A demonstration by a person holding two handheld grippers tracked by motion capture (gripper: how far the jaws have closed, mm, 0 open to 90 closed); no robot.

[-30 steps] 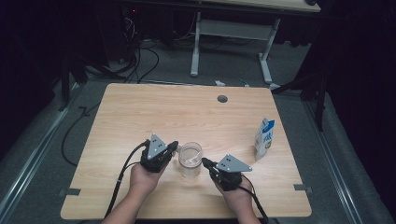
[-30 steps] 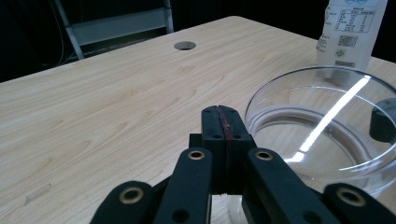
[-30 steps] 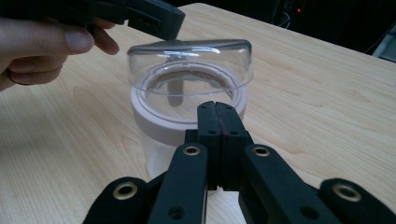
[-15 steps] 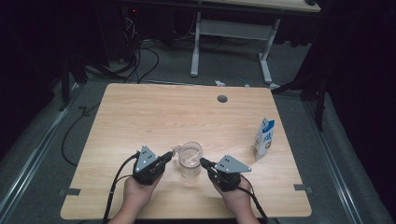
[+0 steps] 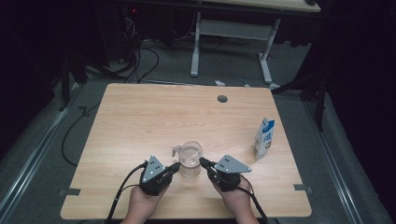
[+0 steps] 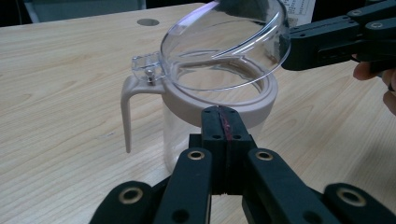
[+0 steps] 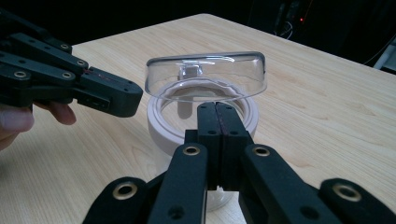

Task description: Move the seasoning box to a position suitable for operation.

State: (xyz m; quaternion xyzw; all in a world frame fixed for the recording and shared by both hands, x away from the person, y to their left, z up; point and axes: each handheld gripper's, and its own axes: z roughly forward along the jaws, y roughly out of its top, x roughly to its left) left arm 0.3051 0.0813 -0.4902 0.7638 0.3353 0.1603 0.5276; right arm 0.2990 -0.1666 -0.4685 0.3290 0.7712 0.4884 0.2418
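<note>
Both grippers, left (image 5: 175,165) and right (image 5: 203,162), fingers pressed together and empty, flank the clear plastic jug (image 5: 190,160); its half-raised transparent lid (image 6: 224,44) probably needs pushing next.

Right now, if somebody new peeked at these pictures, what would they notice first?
Probably the clear pitcher near the front edge of the wooden table, with its see-through lid flipped up on a hinge. The left gripper and the right gripper point at it from either side, both with their black jaws shut. Off to the right stands a small blue and white carton, all alone.
</note>
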